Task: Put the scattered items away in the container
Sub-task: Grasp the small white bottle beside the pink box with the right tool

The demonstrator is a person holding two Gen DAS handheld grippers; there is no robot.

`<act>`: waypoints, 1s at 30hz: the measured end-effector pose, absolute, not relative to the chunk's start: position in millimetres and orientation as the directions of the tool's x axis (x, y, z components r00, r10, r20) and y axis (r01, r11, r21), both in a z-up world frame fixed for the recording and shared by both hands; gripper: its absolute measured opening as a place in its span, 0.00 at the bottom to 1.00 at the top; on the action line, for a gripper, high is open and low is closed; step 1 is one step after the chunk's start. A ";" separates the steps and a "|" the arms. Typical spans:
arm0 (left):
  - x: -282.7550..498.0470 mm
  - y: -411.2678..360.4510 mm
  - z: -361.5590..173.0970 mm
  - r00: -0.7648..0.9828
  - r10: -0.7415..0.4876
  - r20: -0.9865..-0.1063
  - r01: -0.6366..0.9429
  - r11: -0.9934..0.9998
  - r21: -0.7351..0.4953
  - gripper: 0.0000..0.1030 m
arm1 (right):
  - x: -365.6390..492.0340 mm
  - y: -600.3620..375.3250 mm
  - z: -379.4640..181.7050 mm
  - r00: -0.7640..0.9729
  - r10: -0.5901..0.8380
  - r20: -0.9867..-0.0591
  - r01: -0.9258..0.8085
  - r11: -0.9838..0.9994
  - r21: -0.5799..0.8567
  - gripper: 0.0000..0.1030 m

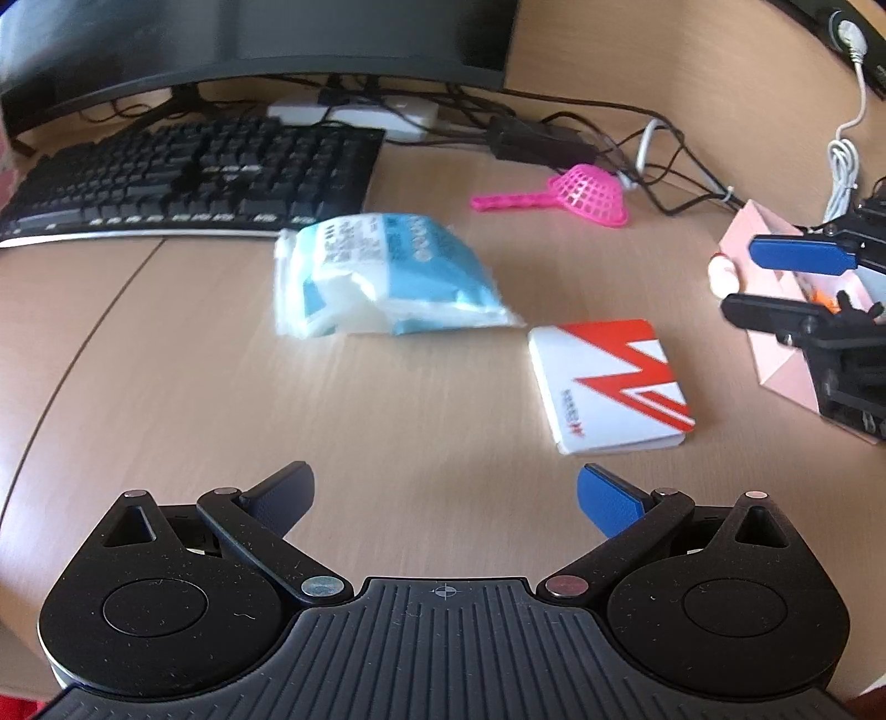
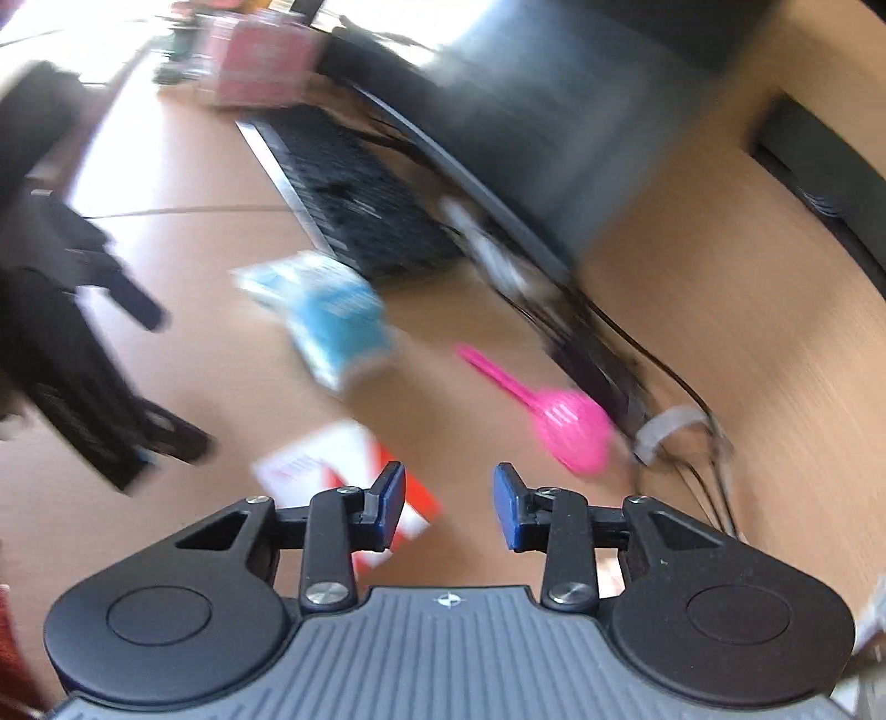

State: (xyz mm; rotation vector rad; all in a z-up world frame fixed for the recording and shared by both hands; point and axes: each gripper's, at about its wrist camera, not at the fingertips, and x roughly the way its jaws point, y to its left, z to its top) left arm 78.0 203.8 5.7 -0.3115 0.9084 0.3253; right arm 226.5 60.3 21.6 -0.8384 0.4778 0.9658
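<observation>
A blue-and-white tissue pack (image 1: 382, 277) lies in the middle of the wooden desk, blurred in the right wrist view (image 2: 332, 315). To its right lies a flat white-and-red box (image 1: 609, 382) (image 2: 343, 471). Farther back rests a pink mesh scoop (image 1: 576, 194) (image 2: 554, 421). At the right edge stands a pink container (image 1: 786, 371) with small items inside. My left gripper (image 1: 443, 476) hovers wide open in front of the tissue pack and the flat box, holding nothing. Over the container, my right gripper (image 2: 448, 476) (image 1: 747, 277) has its pads a little apart with nothing between them.
A black keyboard (image 1: 194, 177) and a dark monitor (image 1: 249, 44) fill the back left. Black cables and an adapter (image 1: 531, 141) run behind the scoop, and a white cable (image 1: 841, 160) hangs at the back right. Bare desk lies in front of the keyboard.
</observation>
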 end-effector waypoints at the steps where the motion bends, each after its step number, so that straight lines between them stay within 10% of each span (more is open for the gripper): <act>1: 79.7 202.5 7.8 0.583 0.137 -0.801 -0.390 0.912 -0.129 1.00 | 240.0 56.4 23.8 0.509 0.492 -0.706 -0.859 0.337 -0.385 0.32; 15: 71.6 191.8 7.7 0.689 0.055 -0.722 -0.377 0.879 -0.292 1.00 | 423.6 81.7 11.8 0.279 0.060 -0.958 -0.824 0.528 -0.206 0.37; 24: 49.9 206.0 -4.7 0.650 0.121 -0.750 -0.510 0.801 -0.312 1.00 | 443.8 94.8 -29.0 0.251 -0.007 -0.968 -0.817 0.534 -0.216 0.42; 30: 45.6 208.6 1.5 0.657 0.098 -0.747 -0.474 0.825 -0.308 1.00 | 410.4 82.9 -21.5 0.236 0.042 -0.971 -0.824 0.538 -0.177 0.27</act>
